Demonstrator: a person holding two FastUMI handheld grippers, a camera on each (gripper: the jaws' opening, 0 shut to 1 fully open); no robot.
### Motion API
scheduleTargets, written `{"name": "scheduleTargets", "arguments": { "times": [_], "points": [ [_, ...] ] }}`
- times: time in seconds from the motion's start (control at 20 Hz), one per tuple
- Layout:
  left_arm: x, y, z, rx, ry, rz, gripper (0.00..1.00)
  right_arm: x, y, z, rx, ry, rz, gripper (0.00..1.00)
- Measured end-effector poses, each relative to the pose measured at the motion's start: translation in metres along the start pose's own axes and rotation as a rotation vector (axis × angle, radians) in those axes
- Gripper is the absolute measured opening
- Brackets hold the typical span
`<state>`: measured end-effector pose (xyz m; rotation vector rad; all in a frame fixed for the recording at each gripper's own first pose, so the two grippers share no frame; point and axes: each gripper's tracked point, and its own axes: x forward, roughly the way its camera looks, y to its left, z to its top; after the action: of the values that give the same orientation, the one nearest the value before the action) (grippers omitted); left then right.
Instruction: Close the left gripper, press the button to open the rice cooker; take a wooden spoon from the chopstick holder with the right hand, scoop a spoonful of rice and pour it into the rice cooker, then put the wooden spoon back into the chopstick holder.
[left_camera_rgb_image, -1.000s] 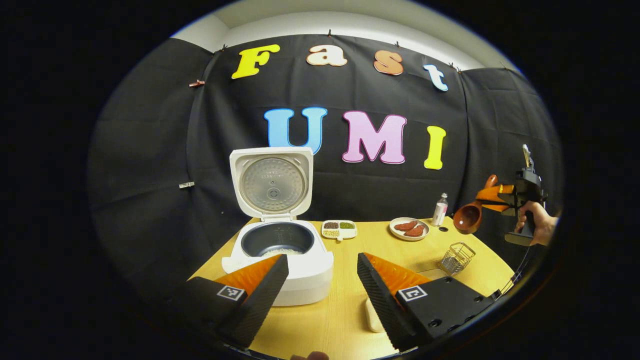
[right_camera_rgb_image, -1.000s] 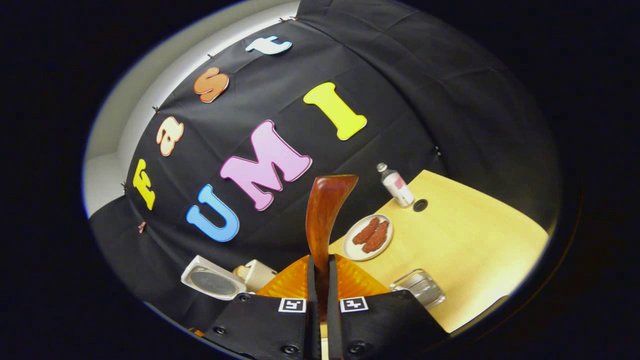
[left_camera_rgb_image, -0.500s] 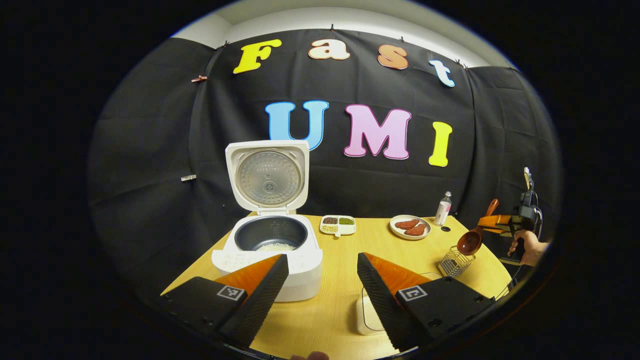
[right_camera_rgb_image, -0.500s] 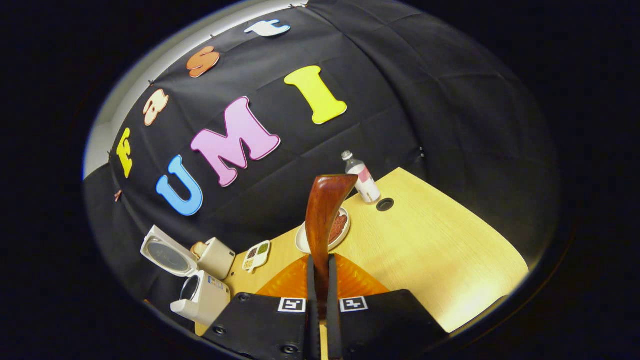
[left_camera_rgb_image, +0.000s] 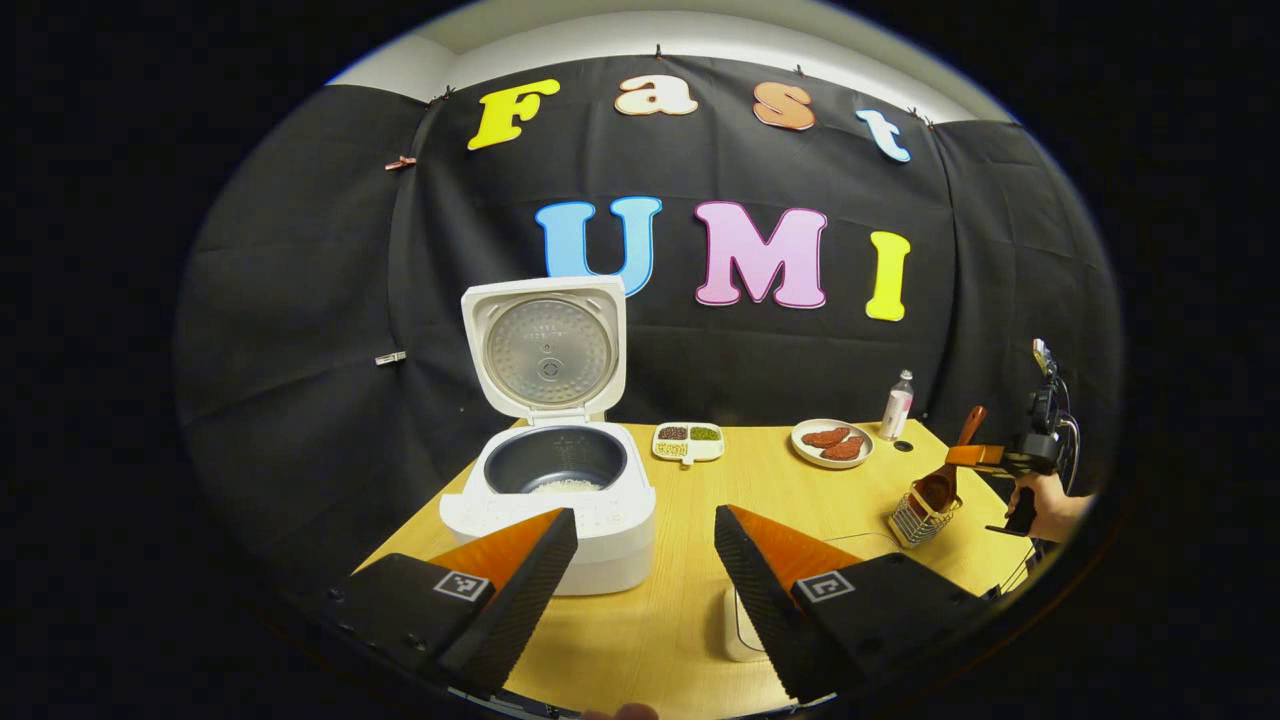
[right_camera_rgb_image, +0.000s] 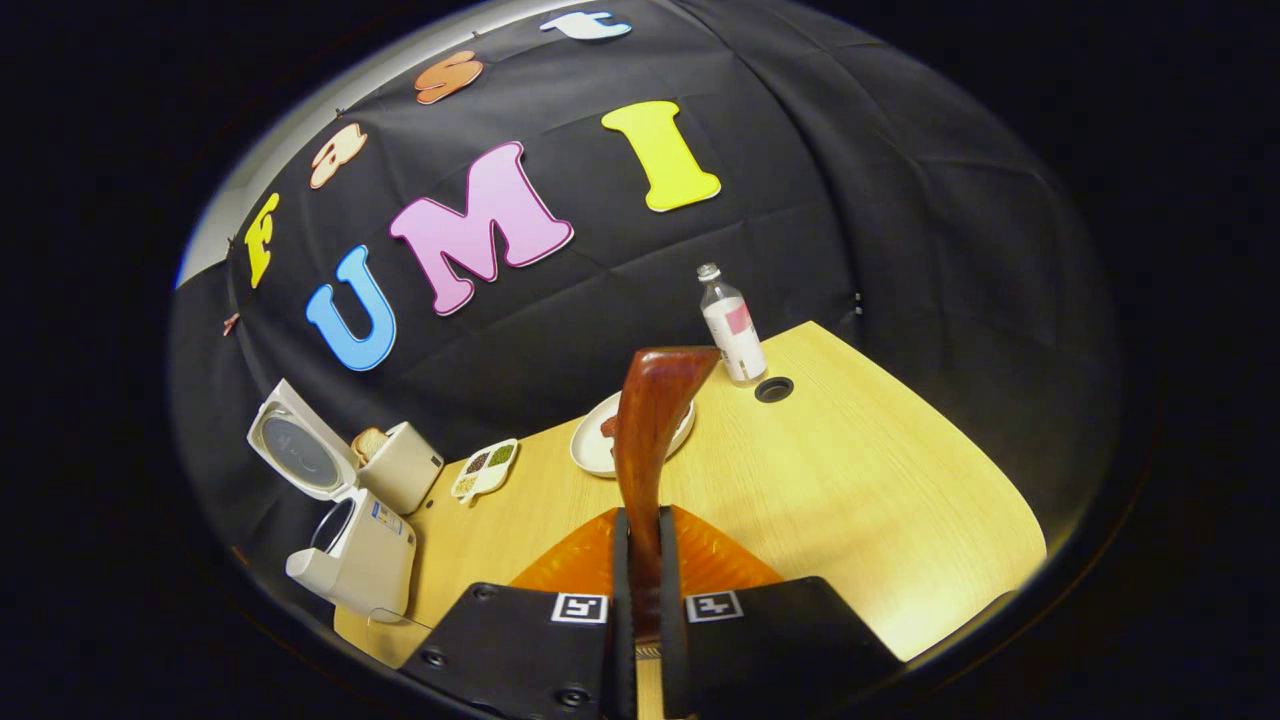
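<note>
**Spoon bowl lowered into the chopstick holder**

Since the earlier frames the wooden spoon (left_camera_rgb_image: 945, 480) has come down from mid-air, and its bowl now sits in the wire chopstick holder (left_camera_rgb_image: 920, 516) at the desk's right side, far right of the left gripper's fingers. In the left gripper view the right gripper (left_camera_rgb_image: 978, 456) clamps the spoon's handle, with a hand (left_camera_rgb_image: 1040, 505) on the grip below it.

In the right gripper view the right gripper (right_camera_rgb_image: 640, 590) has both fingers clenched on the spoon's handle (right_camera_rgb_image: 648, 440), which rises straight ahead between them and curves at its top. Beyond that handle lie a plate (right_camera_rgb_image: 588, 450) and, further out to the right, a bottle (right_camera_rgb_image: 732, 325) beside a hole in the desk (right_camera_rgb_image: 880, 500).

The left gripper (left_camera_rgb_image: 640, 545) hangs released, its fingers spread wide apart with nothing between them. Just ahead of its left finger stands the rice cooker (left_camera_rgb_image: 555, 500), lid (left_camera_rgb_image: 545, 345) upright and open, a little rice showing in the dark pot. A small divided dish (left_camera_rgb_image: 687, 442) sits ahead between the fingers, and a white container (left_camera_rgb_image: 738, 625) lies on the desk by the right finger.
</note>
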<state>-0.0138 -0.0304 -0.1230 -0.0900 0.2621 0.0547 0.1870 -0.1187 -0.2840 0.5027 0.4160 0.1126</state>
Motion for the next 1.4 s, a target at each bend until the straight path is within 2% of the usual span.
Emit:
{"name": "scheduleTargets", "arguments": {
  "times": [0.05, 0.2, 0.45, 0.5, 0.55, 0.65, 0.75, 0.8, 1.05, 1.2, 1.4],
  "points": [
    [0.000, 0.000, 0.001, -0.002, -0.002, 0.000, 0.95, 0.001, -0.003, -0.001, -0.004, 0.001, -0.018, 0.15],
    [-0.001, 0.003, 0.005, 0.001, -0.010, -0.002, 0.95, -0.002, -0.005, -0.008, -0.009, 0.025, -0.031, 0.16],
    [-0.004, 0.008, 0.008, 0.011, -0.017, -0.010, 0.95, -0.005, -0.008, -0.009, -0.007, 0.041, -0.061, 0.23],
    [-0.005, 0.010, 0.010, 0.012, -0.022, -0.010, 0.95, -0.007, -0.008, -0.005, 0.008, 0.034, -0.066, 0.36],
    [-0.005, 0.011, 0.012, 0.011, -0.027, -0.011, 0.95, -0.012, -0.005, -0.003, 0.022, 0.028, -0.070, 0.41],
    [-0.005, 0.014, 0.017, 0.010, -0.039, -0.014, 0.95, -0.022, -0.005, -0.003, 0.029, 0.031, -0.078, 0.60],
    [-0.004, 0.018, 0.025, 0.002, -0.051, -0.014, 0.95, -0.036, -0.003, -0.001, 0.022, 0.029, -0.086, 0.93],
    [-0.003, 0.019, 0.029, -0.008, -0.057, -0.020, 0.95, -0.040, -0.002, -0.001, 0.014, 0.024, -0.092, 0.98],
    [0.001, 0.024, 0.063, -0.033, -0.120, -0.045, 0.95, -0.080, 0.008, 0.003, 0.012, 0.015, -0.130, 0.98],
    [0.004, 0.031, 0.089, -0.008, -0.169, -0.056, 0.95, -0.106, 0.025, 0.013, 0.045, -0.026, -0.134, 0.98],
    [0.015, 0.044, 0.119, -0.025, -0.207, -0.064, 0.95, -0.141, 0.047, 0.028, 0.074, -0.082, -0.131, 0.98]
  ]
}}
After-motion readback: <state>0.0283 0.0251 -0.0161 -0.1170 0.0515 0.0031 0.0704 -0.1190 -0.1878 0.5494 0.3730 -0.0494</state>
